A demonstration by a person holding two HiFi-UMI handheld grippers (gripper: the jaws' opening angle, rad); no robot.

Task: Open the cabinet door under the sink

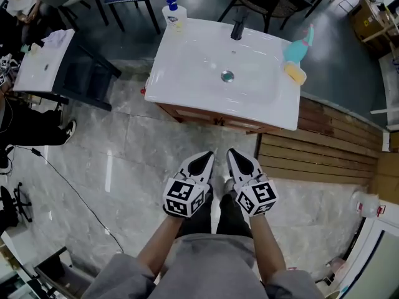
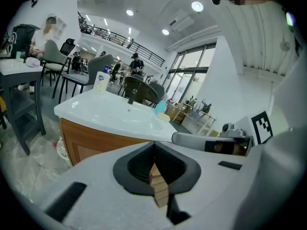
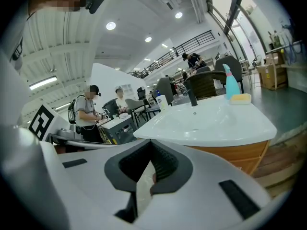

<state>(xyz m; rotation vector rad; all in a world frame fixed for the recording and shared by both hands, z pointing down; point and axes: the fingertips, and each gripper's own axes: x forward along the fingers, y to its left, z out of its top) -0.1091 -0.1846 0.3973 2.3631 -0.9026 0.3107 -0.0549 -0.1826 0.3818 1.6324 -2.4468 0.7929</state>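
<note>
- Grey floor runs up to a white sink on a wooden cabinet; its door sits shut beneath the basin.
- Left gripper and right gripper hang side by side, near the cabinet front but apart from it.
- Each has its jaws together, with nothing between them.
- Soap bottle, spray bottle and sponge stand on the sink's rim.

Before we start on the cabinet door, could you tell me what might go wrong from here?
Both the left gripper and right gripper are shut and short of the cabinet, so they must open before any grab. In the head view the basin overhangs its front, hiding any handle. The sponge by the rim could get knocked.
</note>
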